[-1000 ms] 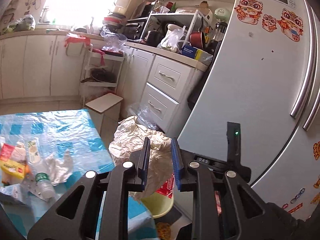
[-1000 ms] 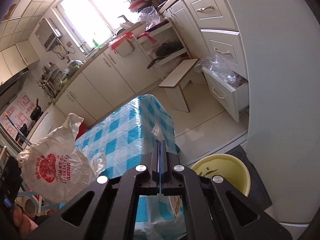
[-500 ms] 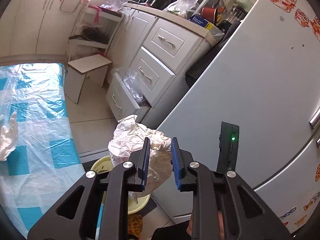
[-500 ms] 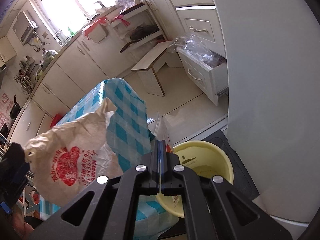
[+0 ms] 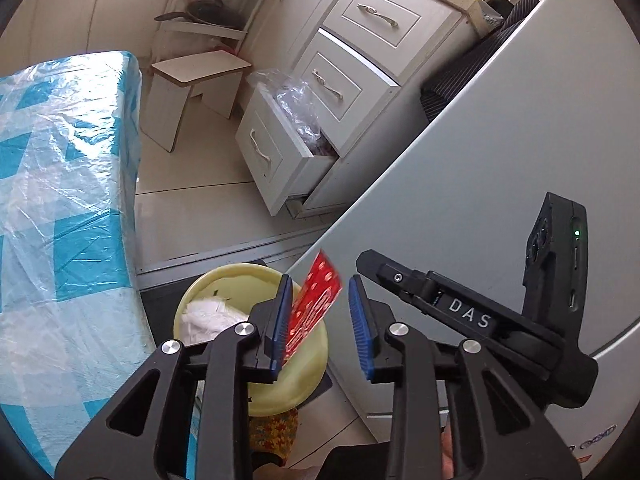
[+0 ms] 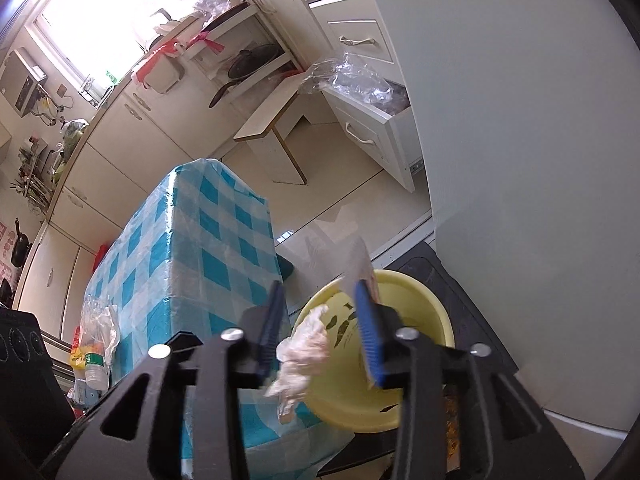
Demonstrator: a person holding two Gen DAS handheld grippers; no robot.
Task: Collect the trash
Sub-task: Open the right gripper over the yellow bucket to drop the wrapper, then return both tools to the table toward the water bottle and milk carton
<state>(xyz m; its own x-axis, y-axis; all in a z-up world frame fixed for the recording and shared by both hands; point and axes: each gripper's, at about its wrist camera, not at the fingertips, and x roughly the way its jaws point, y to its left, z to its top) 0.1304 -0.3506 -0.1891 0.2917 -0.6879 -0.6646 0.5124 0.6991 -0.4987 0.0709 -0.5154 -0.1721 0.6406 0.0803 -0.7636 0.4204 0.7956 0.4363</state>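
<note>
Half a second back both tongs were clamped: left on the white bag, right on a thin clear wrapper. Now both stand open. Left tongs (image 5: 319,312) spread above the yellow bucket (image 5: 304,384); the bag (image 5: 204,316) lies inside it, and a red wrapper (image 5: 314,306) rests against the left pad. Right tongs (image 6: 320,320) also apart, tilted down over the bucket (image 6: 436,320); a blurred wrapper (image 6: 358,260) at the right fingertip. Checked counter (image 6: 192,248) just beside.
</note>
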